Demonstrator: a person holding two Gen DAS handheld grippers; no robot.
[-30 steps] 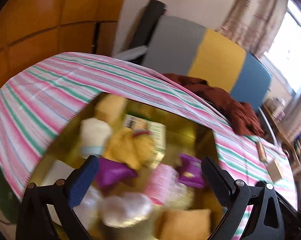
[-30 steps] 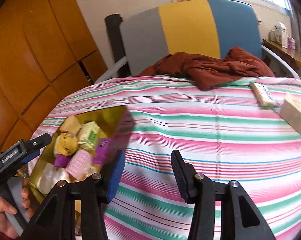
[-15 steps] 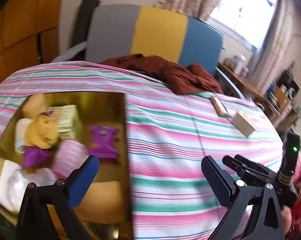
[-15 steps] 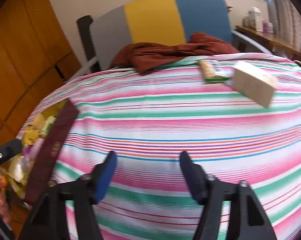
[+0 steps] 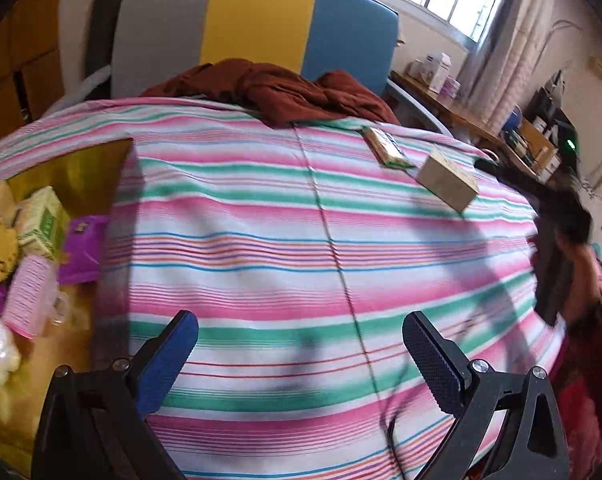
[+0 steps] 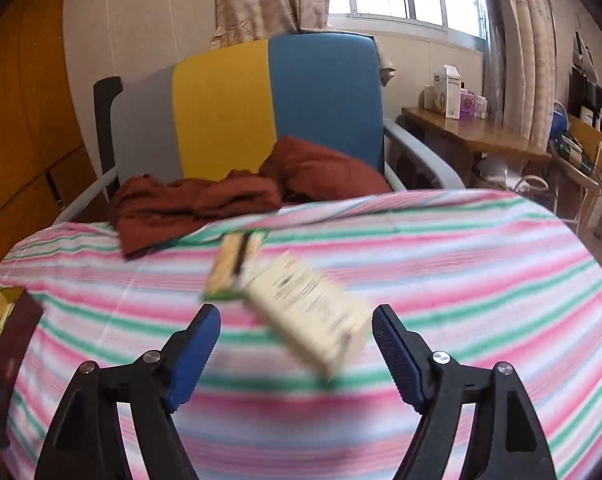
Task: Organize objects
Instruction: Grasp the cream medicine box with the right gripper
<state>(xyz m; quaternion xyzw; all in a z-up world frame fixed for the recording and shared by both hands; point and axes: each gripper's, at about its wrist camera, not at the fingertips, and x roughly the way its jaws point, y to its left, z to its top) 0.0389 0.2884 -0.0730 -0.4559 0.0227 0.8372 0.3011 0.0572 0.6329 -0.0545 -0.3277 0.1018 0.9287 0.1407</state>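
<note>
A beige carton (image 5: 447, 180) and a flat green-yellow packet (image 5: 387, 148) lie on the striped cloth at the far right. In the right wrist view the blurred carton (image 6: 309, 312) shows between the fingertips of my right gripper (image 6: 297, 336). Its jaws are opening and the pads stay clear of the carton; the packet (image 6: 235, 268) lies just behind. My left gripper (image 5: 301, 344) hangs open over bare cloth with nothing between its fingers. At the left stands a gold-lined box (image 5: 81, 160) holding a green carton (image 5: 41, 220), a purple packet (image 5: 83, 252), a pink packet (image 5: 31, 292) and other items.
A rust-red garment (image 5: 285, 92) lies at the cloth's far edge against a chair with a grey, yellow and blue back (image 5: 257, 28). A wooden side table (image 6: 473, 136) with cartons stands to the right. A hand (image 5: 581, 268) holds the right tool at the right edge. The box's maroon wall (image 6: 13, 336) is at far left.
The left view has swung right, from over the box to the open cloth. My right gripper has travelled right to the beige carton and its jaws have widened.
</note>
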